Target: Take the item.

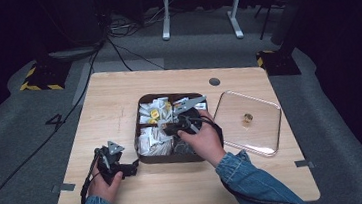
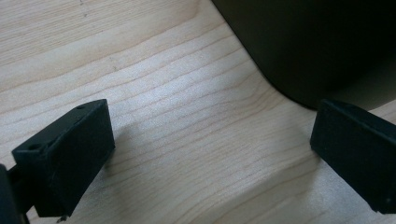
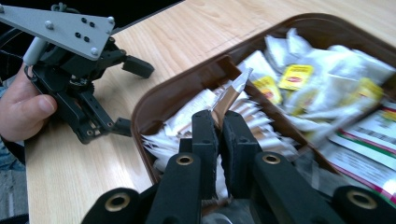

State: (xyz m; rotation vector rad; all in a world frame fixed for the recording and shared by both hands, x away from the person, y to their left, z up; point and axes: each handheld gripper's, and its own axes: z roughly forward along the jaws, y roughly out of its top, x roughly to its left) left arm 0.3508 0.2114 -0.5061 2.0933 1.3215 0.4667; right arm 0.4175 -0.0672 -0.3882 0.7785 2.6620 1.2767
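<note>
Closest to me, my right gripper (image 3: pixel 219 128) has its jaws pinched together on a thin brown sachet (image 3: pixel 229 95), which sticks up tilted from between them with its silvery end topmost. It sits over the brown tray (image 3: pixel 154 105), above the near-left compartment packed with white packets (image 3: pixel 187 116); farther in lie yellow-labelled tea bags (image 3: pixel 296 76) among more white ones. My right hand (image 1: pixel 204 141) reaches over the tray's front edge. My left gripper (image 2: pixel 210 154) rests low on the wooden table (image 2: pixel 163 84) just beside the tray's left front corner, jaws spread wide with nothing but bare wood between them. To the tray's right lies a clear lid (image 1: pixel 251 123) with a small gold knob (image 1: pixel 247 118), flat on the table.
</note>
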